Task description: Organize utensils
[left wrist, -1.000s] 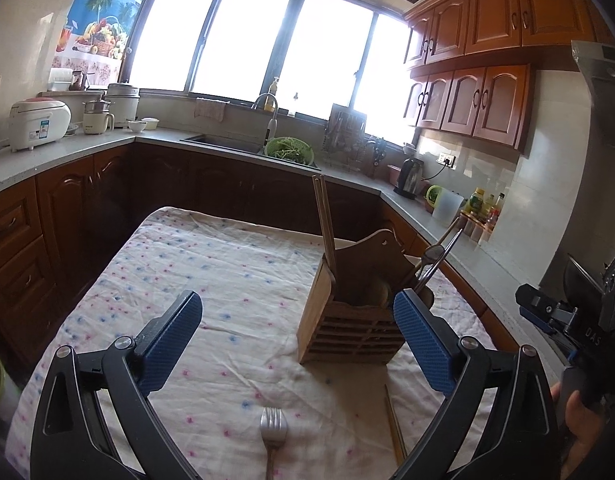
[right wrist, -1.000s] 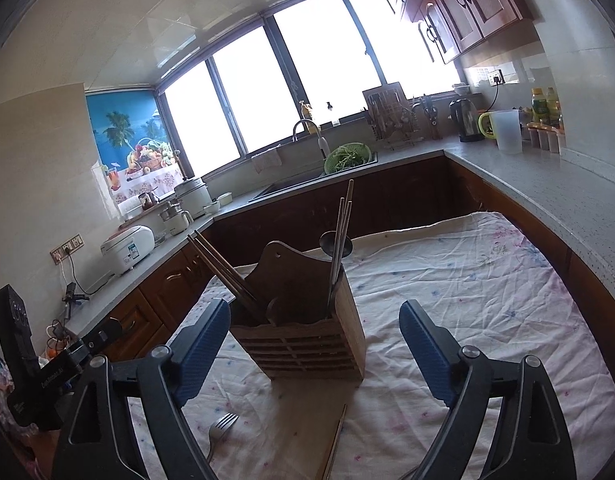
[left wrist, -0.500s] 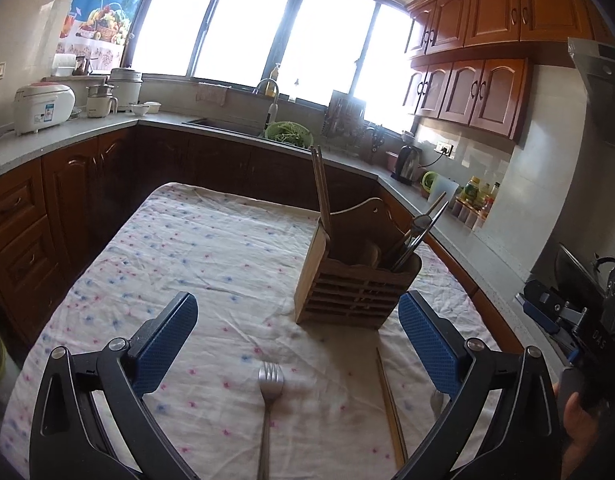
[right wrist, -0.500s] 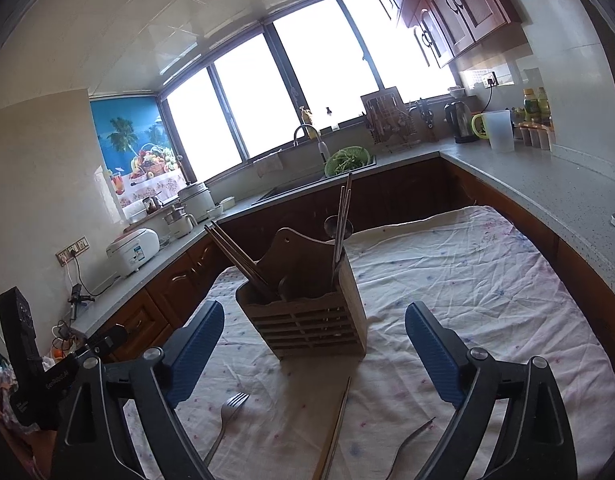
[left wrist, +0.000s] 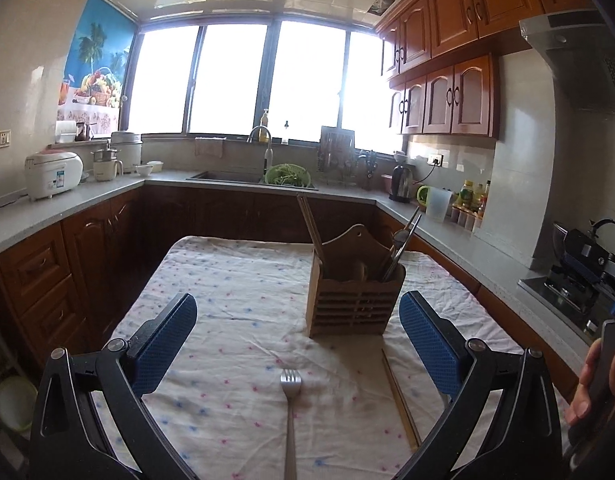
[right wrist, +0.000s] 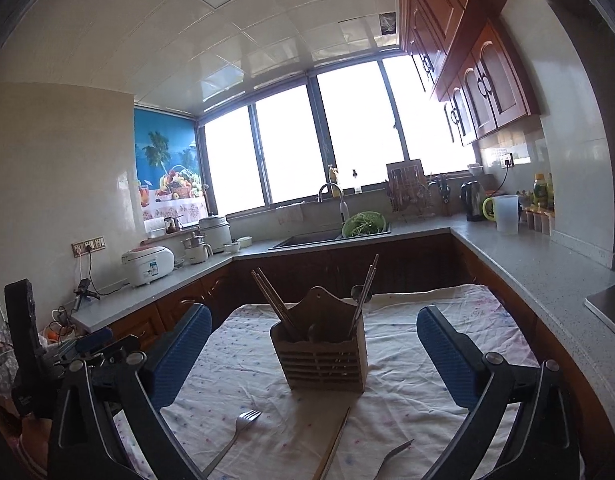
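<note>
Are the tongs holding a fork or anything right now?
No, neither holds anything. The left tongs stand open and the right tongs are opening wider, both empty; a fork and chopsticks lie on the cloth.

Daylight blows out the windows (left wrist: 267, 80); cabinets (left wrist: 47, 280) below sit in shadow; fisheye bends edges, corners dark.

Both grippers have pulled back from the wooden holder (left wrist: 354, 300) — it looks smaller now. The right gripper (right wrist: 313, 356) is opening wider, empty. A second fork (right wrist: 393, 458) shows near the holder.
</note>
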